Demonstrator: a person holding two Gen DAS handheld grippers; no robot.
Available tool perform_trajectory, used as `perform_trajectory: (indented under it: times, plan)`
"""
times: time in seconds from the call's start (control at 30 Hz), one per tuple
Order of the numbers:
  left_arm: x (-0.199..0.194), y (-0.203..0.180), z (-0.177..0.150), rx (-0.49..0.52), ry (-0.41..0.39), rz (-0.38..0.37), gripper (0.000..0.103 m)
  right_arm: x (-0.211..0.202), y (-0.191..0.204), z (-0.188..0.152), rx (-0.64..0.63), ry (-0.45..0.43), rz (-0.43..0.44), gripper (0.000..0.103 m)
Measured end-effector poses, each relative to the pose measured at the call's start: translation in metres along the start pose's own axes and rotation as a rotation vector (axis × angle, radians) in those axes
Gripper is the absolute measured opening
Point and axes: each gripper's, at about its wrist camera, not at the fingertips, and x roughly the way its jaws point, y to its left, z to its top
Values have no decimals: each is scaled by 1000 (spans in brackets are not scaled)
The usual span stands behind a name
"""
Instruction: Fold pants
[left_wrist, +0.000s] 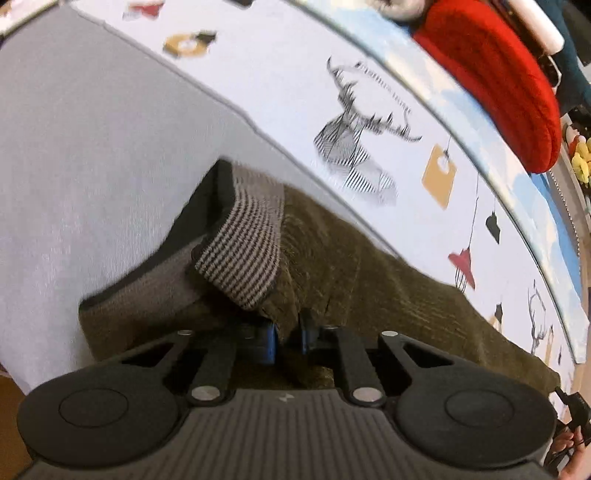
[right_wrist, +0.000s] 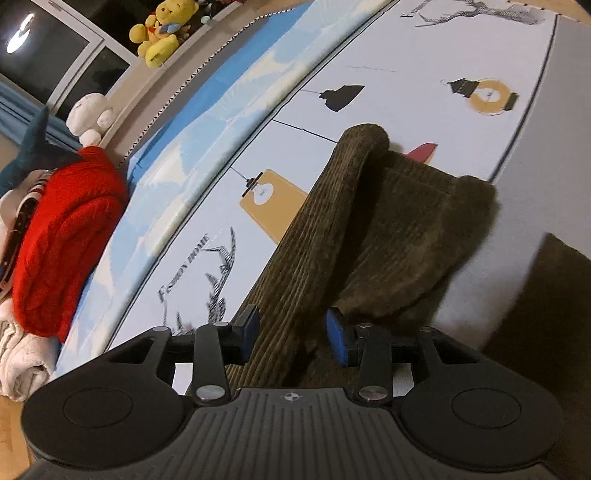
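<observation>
Olive-brown corduroy pants (left_wrist: 369, 280) lie on a white printed bed sheet (left_wrist: 280, 85). Their waistband is turned over and shows a striped lining (left_wrist: 243, 251). My left gripper (left_wrist: 288, 336) points down at the waist, its blue pads close together and pinching a ridge of corduroy. In the right wrist view the pants (right_wrist: 399, 229) lie doubled, with a rolled fold (right_wrist: 354, 147) at the far end. My right gripper (right_wrist: 293, 332) hovers low over the near part. Its blue pads stand apart, with corduroy lying loose between them.
A plain grey sheet (left_wrist: 85, 155) covers the bed beside the pants. A red knitted garment (right_wrist: 66, 236) lies on a blue cloud-print cover (right_wrist: 207, 110), with white towels (right_wrist: 22, 362) beside it. A yellow plush toy (right_wrist: 162, 29) and a white one (right_wrist: 92, 114) sit on the ledge behind.
</observation>
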Motion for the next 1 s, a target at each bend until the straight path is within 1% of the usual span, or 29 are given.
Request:
perform_trajectory:
  times: [0.07, 0.1, 0.13, 0.2, 0.3, 0.33, 0.4, 0.43, 0.47, 0.53, 0.67, 0.77, 0.9, 0.97, 1.0]
  plan:
    - [3, -2, 2, -9, 16, 3, 14, 11, -3, 2, 5, 3, -16, 43]
    - [6, -2, 2, -24, 35, 6, 17, 17, -4, 3, 12, 8, -25, 43]
    - [10, -2, 3, -38, 55, 3, 29, 23, -6, 3, 16, 14, -30, 43]
    - [16, -2, 3, -48, 82, -13, 44, 33, -8, 4, 17, 21, -39, 42]
    - [20, -2, 5, -32, 91, -3, 44, 38, -9, 6, 10, -4, -40, 41]
    - [23, -1, 5, -35, 96, 1, 43, 38, -9, 7, 11, -12, -38, 41]
    - [26, -2, 6, -32, 100, 13, 40, 36, -8, 8, 9, -31, -31, 32]
    - [27, -3, 6, -21, 92, 22, 27, 35, -7, 8, -1, -39, -29, 14]
    - [26, -5, 6, -7, 82, 28, 22, 32, -5, 9, -18, -53, -34, 4]
    - [21, -8, 8, 13, 55, 20, 14, 20, -2, 11, -34, -93, -20, 4]
    - [6, -12, 9, 44, 6, 2, 13, -23, 8, 16, -31, -164, 45, 3]
    - [-11, -14, 7, 86, -47, -11, 12, -67, 14, 14, -65, -205, 87, 3]
    - [-44, -12, -1, 170, -159, -30, 11, -139, -1, 0, -54, -251, 133, 3]
    - [-57, -4, -5, 191, -193, -31, 11, -175, -16, -14, -55, -270, 140, 3]
    - [-62, 2, -7, 198, -197, -28, 11, -189, -24, -22, -60, -269, 134, 3]
